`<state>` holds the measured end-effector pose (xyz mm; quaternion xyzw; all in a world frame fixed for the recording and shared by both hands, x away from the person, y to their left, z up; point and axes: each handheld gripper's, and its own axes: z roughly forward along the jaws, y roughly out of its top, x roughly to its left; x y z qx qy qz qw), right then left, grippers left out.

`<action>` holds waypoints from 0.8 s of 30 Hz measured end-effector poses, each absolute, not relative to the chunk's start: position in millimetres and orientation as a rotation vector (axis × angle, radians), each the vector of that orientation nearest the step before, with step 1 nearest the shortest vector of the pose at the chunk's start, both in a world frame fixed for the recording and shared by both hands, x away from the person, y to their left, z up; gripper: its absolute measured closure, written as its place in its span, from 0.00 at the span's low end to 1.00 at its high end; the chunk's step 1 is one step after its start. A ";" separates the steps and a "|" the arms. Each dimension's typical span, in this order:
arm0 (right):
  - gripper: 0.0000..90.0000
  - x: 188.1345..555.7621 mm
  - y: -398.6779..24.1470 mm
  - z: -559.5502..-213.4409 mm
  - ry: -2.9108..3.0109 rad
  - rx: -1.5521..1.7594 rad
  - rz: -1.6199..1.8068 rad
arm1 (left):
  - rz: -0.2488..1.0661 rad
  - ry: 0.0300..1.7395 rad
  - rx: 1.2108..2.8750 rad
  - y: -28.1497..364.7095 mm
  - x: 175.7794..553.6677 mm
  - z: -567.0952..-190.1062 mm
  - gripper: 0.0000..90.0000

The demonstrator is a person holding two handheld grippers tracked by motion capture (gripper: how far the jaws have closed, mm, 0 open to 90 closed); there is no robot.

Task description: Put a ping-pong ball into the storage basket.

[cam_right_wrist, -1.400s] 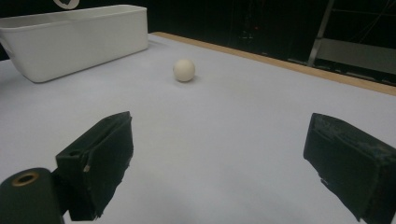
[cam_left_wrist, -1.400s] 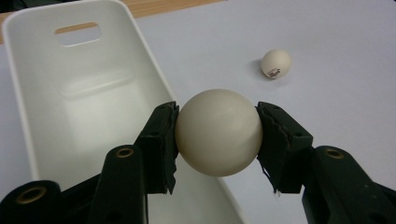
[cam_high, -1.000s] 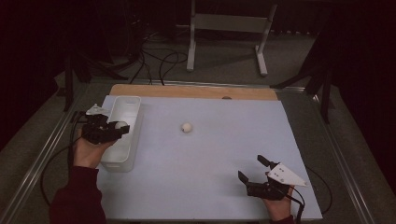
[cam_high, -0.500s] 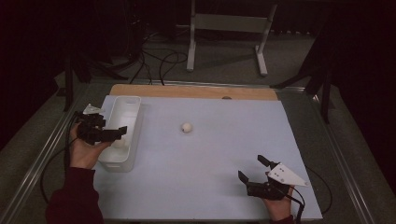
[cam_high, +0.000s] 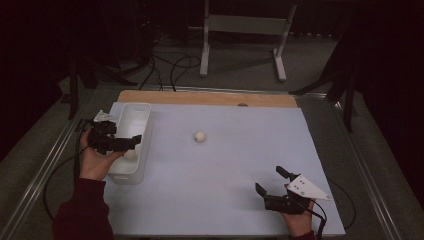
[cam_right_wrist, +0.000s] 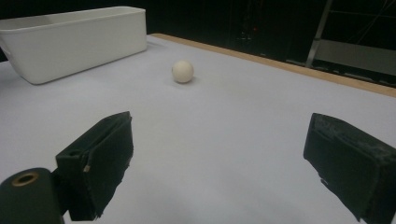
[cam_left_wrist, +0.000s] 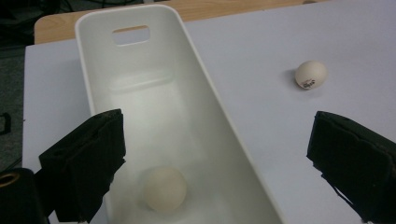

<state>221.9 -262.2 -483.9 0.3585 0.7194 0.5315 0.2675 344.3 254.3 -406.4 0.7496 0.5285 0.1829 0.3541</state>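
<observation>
A lab or test room: dark walls, loose cables (cam_high: 165,65) on the grey floor, a metal stand (cam_high: 245,30) behind, and a surface (cam_high: 240,165) covered by one plain pale sheet.

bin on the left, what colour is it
White, plain all over; the bin shows best in the left gripper view.

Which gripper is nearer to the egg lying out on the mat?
Left. The left gripper hangs over the white bin, just left of the egg. The right gripper sits near the mat's front right corner, farther off.
</observation>
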 end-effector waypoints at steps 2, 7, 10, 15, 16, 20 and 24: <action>0.09 222.0 -262.3 -483.8 1.942 0.966 1.434 | 0.475 1.362 1.942 251.8 344.5 -406.1 0.06; 0.09 222.2 -262.1 -483.7 1.944 0.962 1.435 | 0.473 1.342 1.946 245.7 344.8 -405.2 0.05; 0.09 222.3 -262.0 -483.7 1.945 0.962 1.435 | 0.473 1.328 1.953 241.7 344.9 -404.9 0.05; 0.09 222.3 -262.2 -483.6 1.940 0.964 1.435 | 0.464 1.307 1.961 234.5 345.6 -404.7 0.05; 0.09 222.3 -262.3 -483.6 1.940 0.965 1.435 | 0.465 1.303 1.962 232.9 345.8 -404.5 0.05; 0.09 222.3 -262.2 -483.6 1.940 0.964 1.435 | 0.459 1.282 1.970 225.9 345.5 -403.9 0.06; 0.09 222.3 -262.5 -483.5 1.939 0.966 1.436 | 0.454 1.264 1.979 219.9 346.6 -403.3 0.06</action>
